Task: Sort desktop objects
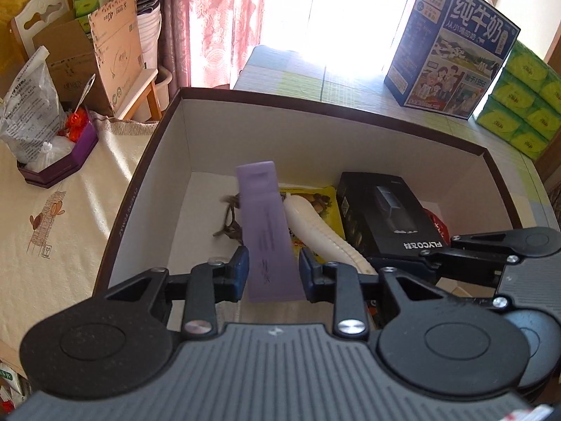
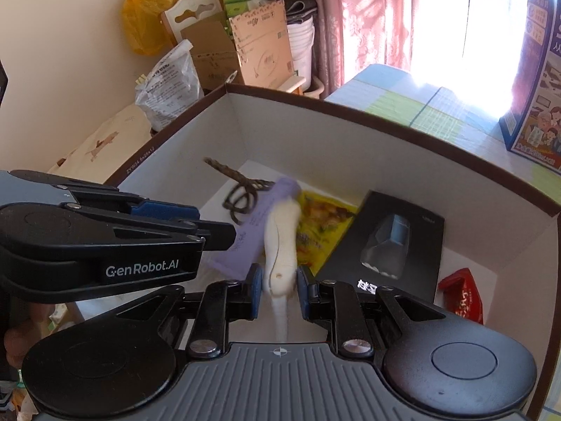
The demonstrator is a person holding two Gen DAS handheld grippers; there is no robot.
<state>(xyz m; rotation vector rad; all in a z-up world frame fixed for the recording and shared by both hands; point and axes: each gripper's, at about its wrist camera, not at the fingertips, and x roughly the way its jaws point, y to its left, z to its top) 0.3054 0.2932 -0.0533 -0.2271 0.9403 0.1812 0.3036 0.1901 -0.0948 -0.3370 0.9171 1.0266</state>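
My left gripper point(image 1: 274, 273) gripping the purple tube point(image 1: 268, 231), long axis pointing away over the open box point(image 1: 315, 105), my right gripper point(image 2: 279, 289) clamped on the white comb point(image 2: 282, 242), lengthwise forward, above the yellow packet point(image 2: 326, 224).

left gripper point(image 1: 274, 273) apparently gripping purple tube point(image 1: 268, 231), over brown-rimmed box point(image 1: 315, 105)

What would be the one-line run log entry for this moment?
left gripper: shut on purple tube | right gripper: shut on white comb | both above open box
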